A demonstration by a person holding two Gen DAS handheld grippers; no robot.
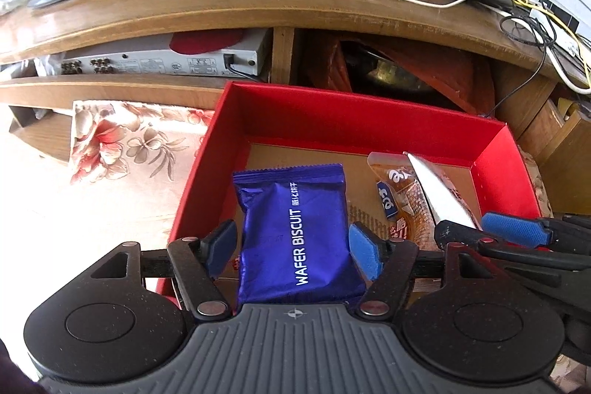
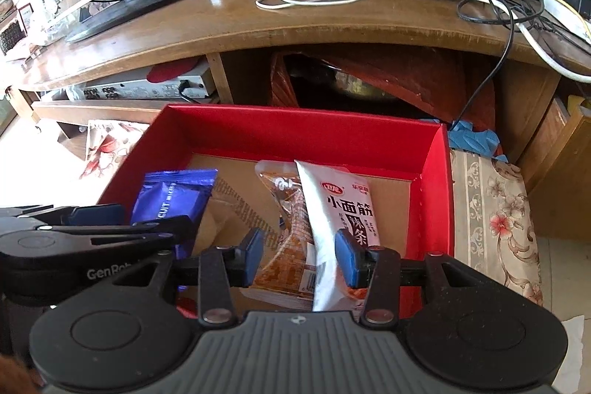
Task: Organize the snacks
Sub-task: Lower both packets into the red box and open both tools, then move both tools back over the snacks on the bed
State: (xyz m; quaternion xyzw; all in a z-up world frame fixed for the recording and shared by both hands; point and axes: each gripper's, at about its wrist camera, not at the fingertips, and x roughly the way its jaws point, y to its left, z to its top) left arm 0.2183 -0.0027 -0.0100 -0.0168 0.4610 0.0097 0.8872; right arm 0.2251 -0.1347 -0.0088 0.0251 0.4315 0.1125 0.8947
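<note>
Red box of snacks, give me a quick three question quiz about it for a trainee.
1. True or false: the red box is empty.
2. Which of these is between the right tongs? A) a white charger B) the white packet with Chinese print C) a yellow cable
3. Fill in: the blue packet reads "____ BISCUIT".
Key: 1 false; 2 B; 3 WAFER.
</note>
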